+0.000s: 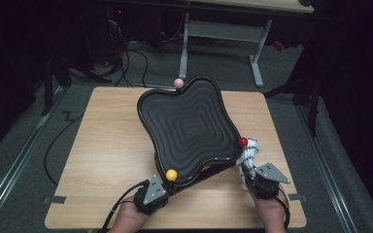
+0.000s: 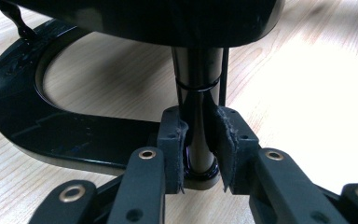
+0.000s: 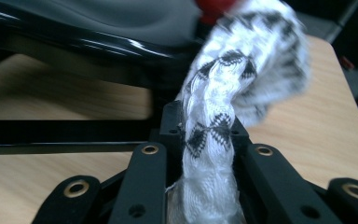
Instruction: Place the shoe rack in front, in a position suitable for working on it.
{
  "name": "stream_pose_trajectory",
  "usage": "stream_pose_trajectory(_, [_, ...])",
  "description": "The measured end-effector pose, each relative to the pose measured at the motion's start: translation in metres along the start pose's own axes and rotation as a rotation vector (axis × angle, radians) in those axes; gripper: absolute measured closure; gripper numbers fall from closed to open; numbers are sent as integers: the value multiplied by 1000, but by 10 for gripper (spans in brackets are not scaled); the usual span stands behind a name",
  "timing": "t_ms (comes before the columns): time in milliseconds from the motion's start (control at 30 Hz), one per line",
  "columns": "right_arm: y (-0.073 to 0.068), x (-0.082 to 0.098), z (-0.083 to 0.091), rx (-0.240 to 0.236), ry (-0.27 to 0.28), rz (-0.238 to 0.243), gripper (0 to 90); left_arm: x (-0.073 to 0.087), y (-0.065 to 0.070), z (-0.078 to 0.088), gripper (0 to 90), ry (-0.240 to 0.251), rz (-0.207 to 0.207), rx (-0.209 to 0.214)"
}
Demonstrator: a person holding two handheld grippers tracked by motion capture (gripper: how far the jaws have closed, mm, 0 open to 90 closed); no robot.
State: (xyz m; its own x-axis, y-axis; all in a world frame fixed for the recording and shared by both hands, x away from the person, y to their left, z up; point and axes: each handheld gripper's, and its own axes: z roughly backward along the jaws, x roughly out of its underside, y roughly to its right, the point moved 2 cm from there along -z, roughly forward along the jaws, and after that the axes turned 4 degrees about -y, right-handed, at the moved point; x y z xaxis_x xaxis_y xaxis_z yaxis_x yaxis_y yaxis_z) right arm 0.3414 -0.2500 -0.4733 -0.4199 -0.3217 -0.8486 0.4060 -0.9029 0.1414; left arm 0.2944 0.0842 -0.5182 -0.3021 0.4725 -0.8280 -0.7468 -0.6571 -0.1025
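A glossy black wavy tray (image 1: 189, 128) stands tilted on a black stand over the wooden table (image 1: 107, 160). Small balls sit at its corners: pink (image 1: 178, 83) at the far edge, red (image 1: 243, 142) at the right, yellow (image 1: 171, 174) at the near corner. My left gripper (image 1: 167, 187) is below the yellow ball. In the left gripper view this gripper (image 2: 200, 135) is shut on the stand's upright black post (image 2: 198, 88). My right gripper (image 1: 247, 171) is shut on a white cloth with a black pattern (image 3: 219, 107), which rises toward the red ball (image 3: 214, 7).
The stand's curved black base (image 2: 28, 116) lies on the table under the tray. Bare wood stretches left of the tray. Beyond the table stand a white desk frame (image 1: 223, 34) and loose cables (image 1: 126, 63) on the grey floor.
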Motion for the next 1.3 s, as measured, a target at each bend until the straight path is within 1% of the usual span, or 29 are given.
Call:
stream_pose_trajectory(167, [-16,-4,6,-31,24,58,765,0,0,0,723,0,-4,1])
stream_pose_trajectory(400, [-39,-11,15,-92,58,124,768,0,-1,0,723,0,-5,4])
stream_pose_trajectory(500, [-51,-13,15,-128,71,151,768,0,-1,0,724,2,-6,5])
stream_pose_trajectory(567, [-61,-15,13,-166,74,158,768,0,-1,0,723,1,-7,7])
stream_pose_trajectory(600, [-67,-15,12,-191,77,173,769,0,-1,0,724,1,-8,7])
stream_pose_trajectory(667, [-77,-17,11,-217,84,203,768,0,-1,0,723,0,-8,7])
stream_pose_trajectory(733, [-82,-18,11,-230,89,216,768,0,-1,0,723,0,-8,7])
stream_pose_trajectory(800, [-84,-18,12,-233,94,222,768,0,-1,0,723,-1,-8,7])
stream_pose_trajectory(867, [-82,-17,12,-226,93,220,768,0,-1,0,723,-1,-8,7])
stream_pose_trajectory(933, [-75,-15,11,-208,88,204,768,0,-1,0,723,-2,-9,7])
stream_pose_trajectory(1067, [-54,-10,9,-168,78,143,769,0,-1,0,723,0,-9,10])
stream_pose_trajectory(1133, [-39,-6,9,-135,72,113,768,0,0,0,723,0,-12,13])
stream_pose_trajectory(1167, [-35,-5,9,-120,67,97,768,0,1,-1,723,0,-13,13])
stream_pose_trajectory(1200, [-26,-3,9,-99,62,70,768,0,1,-1,723,2,-14,14])
stream_pose_trajectory(1233, [-21,-2,8,-89,59,55,767,0,1,0,723,0,-16,15])
stream_pose_trajectory(1267, [-12,1,7,-68,53,37,767,0,1,0,722,0,-16,16])
stream_pose_trajectory(1300, [-9,2,6,-59,50,30,767,0,1,0,722,0,-16,16])
